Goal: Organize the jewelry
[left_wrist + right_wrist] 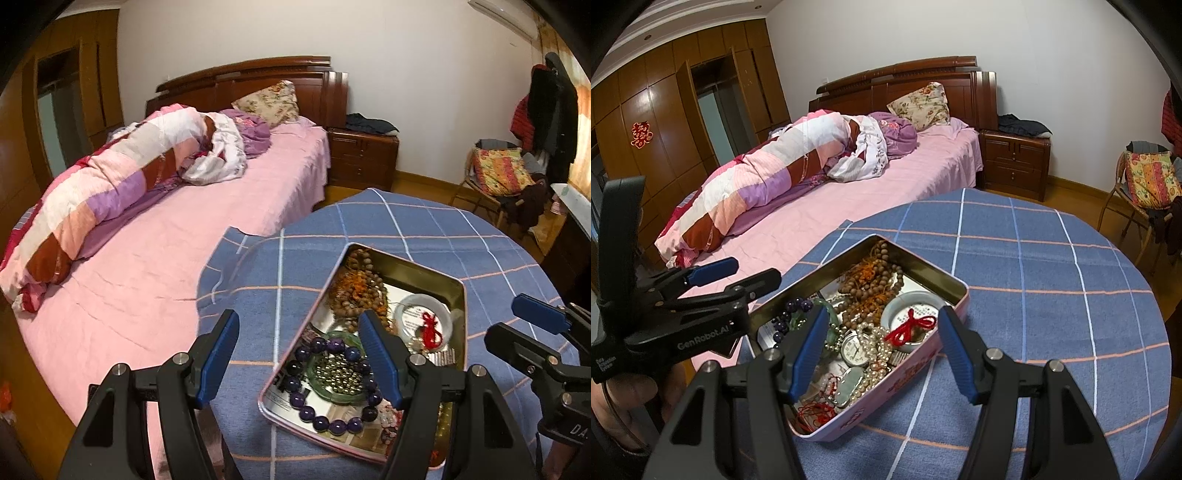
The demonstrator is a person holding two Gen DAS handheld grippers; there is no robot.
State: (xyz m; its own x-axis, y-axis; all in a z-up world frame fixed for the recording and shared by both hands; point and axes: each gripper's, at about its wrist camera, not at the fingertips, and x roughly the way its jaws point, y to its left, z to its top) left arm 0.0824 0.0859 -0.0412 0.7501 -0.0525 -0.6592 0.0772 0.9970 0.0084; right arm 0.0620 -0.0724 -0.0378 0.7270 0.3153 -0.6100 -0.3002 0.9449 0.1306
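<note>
Nearest in both wrist views are the blue-padded black fingers. The left gripper (301,356) holds its fingers apart with nothing between the pads, low in the frame over the near left corner of the open pink rectangular metal tin (456,286). The right gripper (882,349) also has its fingers apart and empty, above the tin's near end.

The tin (955,284) sits on the round surface covered with a blue checked cloth (1052,277), at centre frame. Inside lie a bracelet of dark purple beads (332,417) around a green glass dish (334,391), a tangle of brown wooden prayer beads (871,288), a pale jade bangle tied with red cord (910,321), a white pearl strand (877,350) and a small silver watch (851,349).

Beyond the surface, at upper left, the bed with a pink sheet (923,177) carries a rolled patchwork quilt (757,181). A dark wooden nightstand (1015,166) stands beside it, and a chair with a patterned cushion (1145,177) at far right.
</note>
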